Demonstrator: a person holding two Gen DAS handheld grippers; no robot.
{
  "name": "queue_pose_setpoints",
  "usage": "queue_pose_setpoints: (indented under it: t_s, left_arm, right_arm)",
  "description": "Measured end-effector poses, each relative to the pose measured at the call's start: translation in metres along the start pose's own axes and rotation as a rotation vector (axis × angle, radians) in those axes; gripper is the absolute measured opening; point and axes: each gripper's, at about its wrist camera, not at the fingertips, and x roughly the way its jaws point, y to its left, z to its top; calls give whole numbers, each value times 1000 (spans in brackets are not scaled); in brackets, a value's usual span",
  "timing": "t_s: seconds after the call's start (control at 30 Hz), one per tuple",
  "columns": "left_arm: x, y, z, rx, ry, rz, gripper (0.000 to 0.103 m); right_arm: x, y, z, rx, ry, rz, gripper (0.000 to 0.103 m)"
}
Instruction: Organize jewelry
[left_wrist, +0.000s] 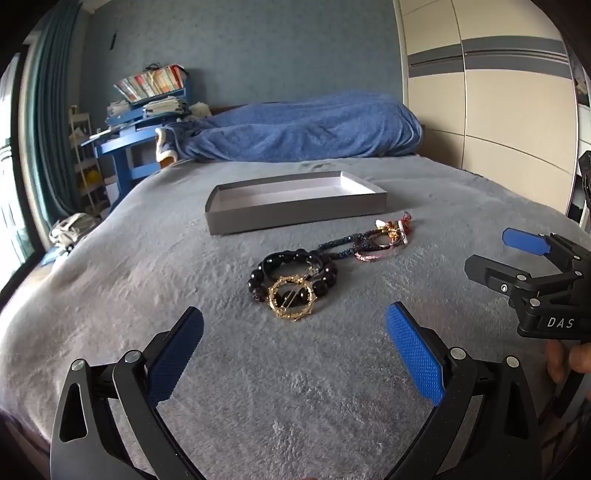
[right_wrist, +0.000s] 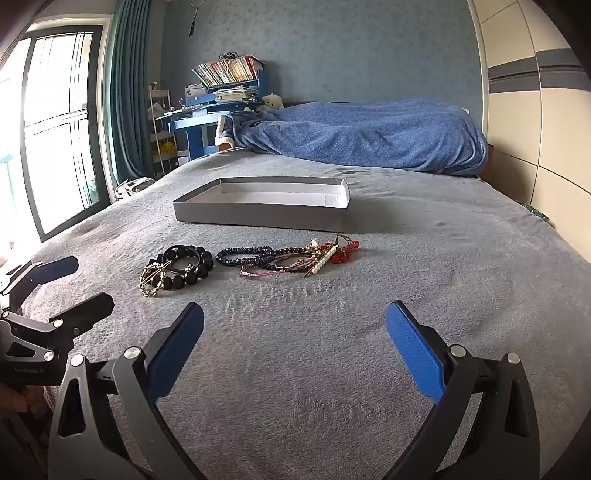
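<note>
A shallow grey box (left_wrist: 295, 212) (right_wrist: 258, 214) lies open and empty on the grey bedspread. In front of it lies a row of jewelry: a gold ring-shaped brooch (left_wrist: 291, 300) (right_wrist: 150, 278) on a black bead bracelet (left_wrist: 325, 275) (right_wrist: 192, 264), a dark blue beaded strand (left_wrist: 345, 247) (right_wrist: 243, 254), pink cords (left_wrist: 373, 254) (right_wrist: 264, 271), and a red, pearl and gold cluster (left_wrist: 393, 229) (right_wrist: 334, 251). My left gripper (left_wrist: 294, 325) (right_wrist: 74, 284) is open and empty just short of the brooch. My right gripper (right_wrist: 294, 325) (left_wrist: 487, 251) is open and empty, nearer me than the cluster.
A rumpled blue blanket (left_wrist: 303, 129) (right_wrist: 369, 136) lies across the far end of the bed. A blue desk with books (left_wrist: 147, 110) (right_wrist: 218, 107) stands at the back left. A wardrobe (left_wrist: 498, 92) lines the right wall. A window (right_wrist: 55, 129) is at the left.
</note>
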Motion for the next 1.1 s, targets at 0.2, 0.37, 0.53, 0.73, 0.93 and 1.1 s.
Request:
queue_pose_setpoints:
  t_s: [0.2,0.37,0.53,0.73,0.93,1.1]
  left_arm:
    - [1,-1,1,5,15,1,98]
    - [-2,1,0,-5,-13,-1,98]
    - [-1,2,-1,-9,-21,-3,98]
    - [0,2,-2,-10,-21,-3,98]
    - [-1,6,-4,-8,-18,-3,98]
    - [2,4,-6,-8,-19,-5,98]
  right_arm:
    - [0,0,0,0,0,0,98]
    - [0,0,0,1,1,0,98]
    - [0,0,0,1,2,1,98]
    - [0,0,0,1,1,0,98]
    - [0,-1,0,2,1,1,98]
    - [0,-1,0,2,1,1,98]
